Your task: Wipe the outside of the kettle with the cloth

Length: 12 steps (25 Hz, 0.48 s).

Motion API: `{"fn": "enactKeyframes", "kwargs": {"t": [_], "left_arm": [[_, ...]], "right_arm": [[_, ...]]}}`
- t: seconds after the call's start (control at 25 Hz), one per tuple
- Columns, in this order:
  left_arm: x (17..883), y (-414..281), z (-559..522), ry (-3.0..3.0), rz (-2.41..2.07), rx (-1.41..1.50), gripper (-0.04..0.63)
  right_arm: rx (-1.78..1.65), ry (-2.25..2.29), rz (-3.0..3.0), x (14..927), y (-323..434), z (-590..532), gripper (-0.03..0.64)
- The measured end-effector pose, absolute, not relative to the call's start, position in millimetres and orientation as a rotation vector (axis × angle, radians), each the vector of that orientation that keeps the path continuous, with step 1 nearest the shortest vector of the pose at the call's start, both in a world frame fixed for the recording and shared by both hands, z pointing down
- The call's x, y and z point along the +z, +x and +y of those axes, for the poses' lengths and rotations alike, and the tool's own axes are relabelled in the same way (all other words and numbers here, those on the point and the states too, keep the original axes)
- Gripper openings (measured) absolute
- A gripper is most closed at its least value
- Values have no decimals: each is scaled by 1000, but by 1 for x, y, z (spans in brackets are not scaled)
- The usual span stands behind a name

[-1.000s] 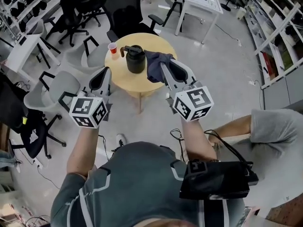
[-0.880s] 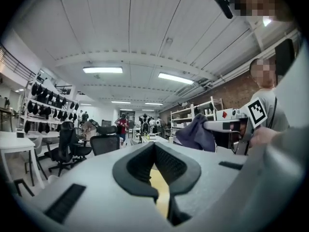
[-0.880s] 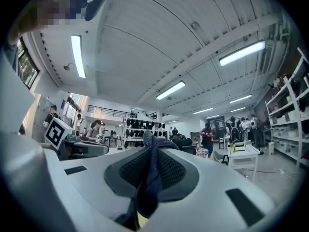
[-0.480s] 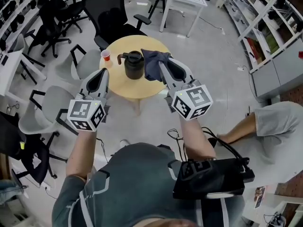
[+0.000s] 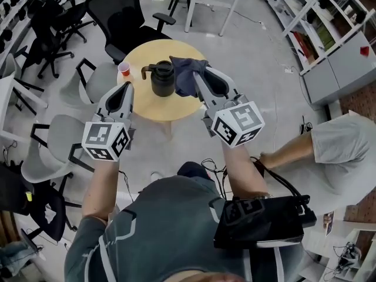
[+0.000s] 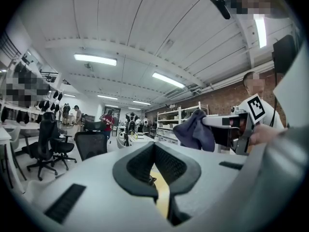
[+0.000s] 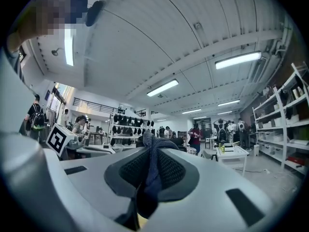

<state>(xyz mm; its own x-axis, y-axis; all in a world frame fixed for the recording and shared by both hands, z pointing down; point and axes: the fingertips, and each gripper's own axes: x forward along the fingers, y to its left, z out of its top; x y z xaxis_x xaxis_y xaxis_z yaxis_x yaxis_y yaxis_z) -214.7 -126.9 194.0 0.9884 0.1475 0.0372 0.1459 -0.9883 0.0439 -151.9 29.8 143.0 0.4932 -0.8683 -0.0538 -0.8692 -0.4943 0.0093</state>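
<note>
Holding dark cloth (image 5: 183, 75) pinched in right gripper (image 5: 197, 76) beside black kettle (image 5: 163, 79) on round yellow table (image 5: 170, 106), left gripper (image 5: 127, 87) closed on nothing; best to press cloth flat on kettle wall, sweep round, bracing handle if it slides.

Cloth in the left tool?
No, the cloth is pinched in the right tool, while the left tool is shut on nothing.
</note>
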Motion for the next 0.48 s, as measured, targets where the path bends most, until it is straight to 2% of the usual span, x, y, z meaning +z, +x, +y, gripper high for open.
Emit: {"fn": "enactKeyframes", "kwargs": {"t": [0.48], "left_arm": [[203,-130,-143,3116,240,146,9]], "right_arm": [[85,-2665,1596,151,-73,8,61]]}}
